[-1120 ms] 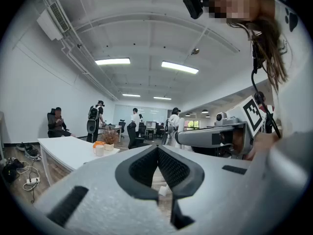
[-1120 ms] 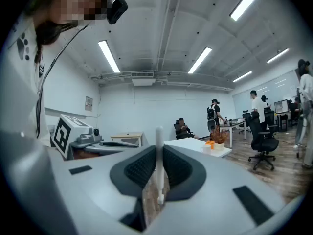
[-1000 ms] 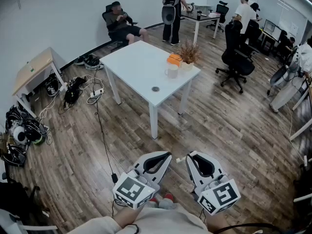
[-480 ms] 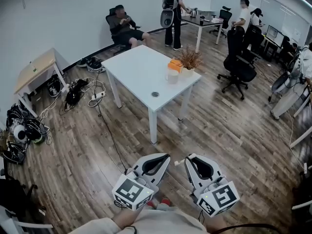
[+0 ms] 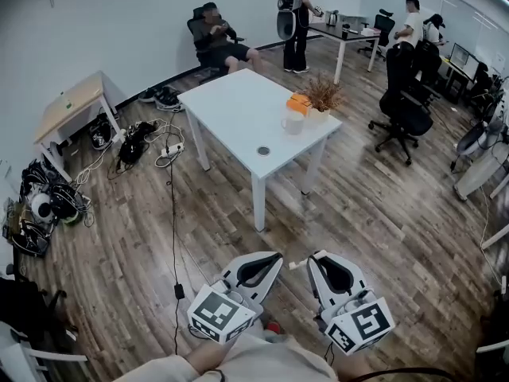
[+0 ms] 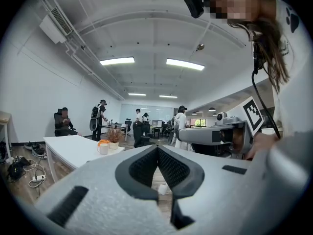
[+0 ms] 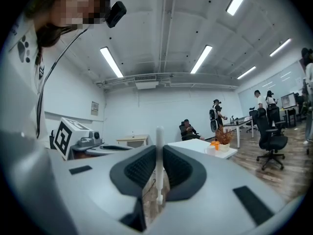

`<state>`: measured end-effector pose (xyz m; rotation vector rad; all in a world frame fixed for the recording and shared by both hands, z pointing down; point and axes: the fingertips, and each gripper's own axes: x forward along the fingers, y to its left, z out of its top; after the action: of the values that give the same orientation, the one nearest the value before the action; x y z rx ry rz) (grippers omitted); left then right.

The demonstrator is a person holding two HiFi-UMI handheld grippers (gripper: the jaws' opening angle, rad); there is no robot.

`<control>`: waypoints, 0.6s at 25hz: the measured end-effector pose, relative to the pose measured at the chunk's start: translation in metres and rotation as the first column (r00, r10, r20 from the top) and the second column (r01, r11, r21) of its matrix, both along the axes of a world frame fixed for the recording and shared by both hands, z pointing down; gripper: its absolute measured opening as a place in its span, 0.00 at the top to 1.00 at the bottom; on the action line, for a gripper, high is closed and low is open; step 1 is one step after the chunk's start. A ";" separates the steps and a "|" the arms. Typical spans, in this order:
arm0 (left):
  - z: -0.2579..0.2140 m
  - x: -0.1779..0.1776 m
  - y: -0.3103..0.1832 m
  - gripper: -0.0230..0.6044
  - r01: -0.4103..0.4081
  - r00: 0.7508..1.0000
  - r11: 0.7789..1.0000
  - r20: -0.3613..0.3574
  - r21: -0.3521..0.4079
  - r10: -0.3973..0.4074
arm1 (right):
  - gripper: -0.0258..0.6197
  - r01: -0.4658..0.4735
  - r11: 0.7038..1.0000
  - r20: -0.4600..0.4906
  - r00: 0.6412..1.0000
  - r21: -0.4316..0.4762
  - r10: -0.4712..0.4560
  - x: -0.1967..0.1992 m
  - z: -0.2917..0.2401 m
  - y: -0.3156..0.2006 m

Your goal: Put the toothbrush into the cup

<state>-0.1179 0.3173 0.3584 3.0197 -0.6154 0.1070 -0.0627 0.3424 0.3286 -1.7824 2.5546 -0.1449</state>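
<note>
We hold two grippers low over the wood floor, well apart from the white worktop [image 5: 231, 108]. The right gripper [image 5: 313, 257] has its fingers closed on a thin white toothbrush [image 7: 158, 163], which stands upright between them. It looks light, stiff and slippery, so a mid-handle hold suits it. The left gripper [image 5: 275, 255] is closed on nothing. The white cup [image 5: 293, 122] stands on the worktop beside a potted plant [image 5: 322, 95], and we cannot see what is in it
</note>
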 end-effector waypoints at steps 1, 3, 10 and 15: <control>0.001 0.000 -0.002 0.95 -0.006 1.000 1.000 0.002 -0.005 0.006 | 0.87 -0.005 1.000 0.006 1.000 -0.004 0.005 0.000 0.001 -0.002; 0.002 0.003 -0.009 0.95 -0.018 1.000 1.000 -0.003 -0.013 0.018 | 0.87 -0.016 1.000 0.009 1.000 -0.011 0.016 0.001 0.002 -0.007; -0.007 0.029 -0.050 0.95 -0.088 0.996 0.996 -0.029 -0.003 0.088 | 0.87 -0.092 0.996 -0.013 0.996 -0.002 0.092 0.020 -0.006 -0.037; -0.004 0.042 -0.081 0.95 -0.165 0.986 0.986 -0.027 -0.009 0.164 | 0.87 -0.150 0.989 0.001 0.989 -0.009 0.150 0.027 -0.002 -0.069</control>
<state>-0.0755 0.2365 0.3546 3.0506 -0.3610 0.0772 -0.0361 0.2730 0.3261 -1.9679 2.4100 -0.1538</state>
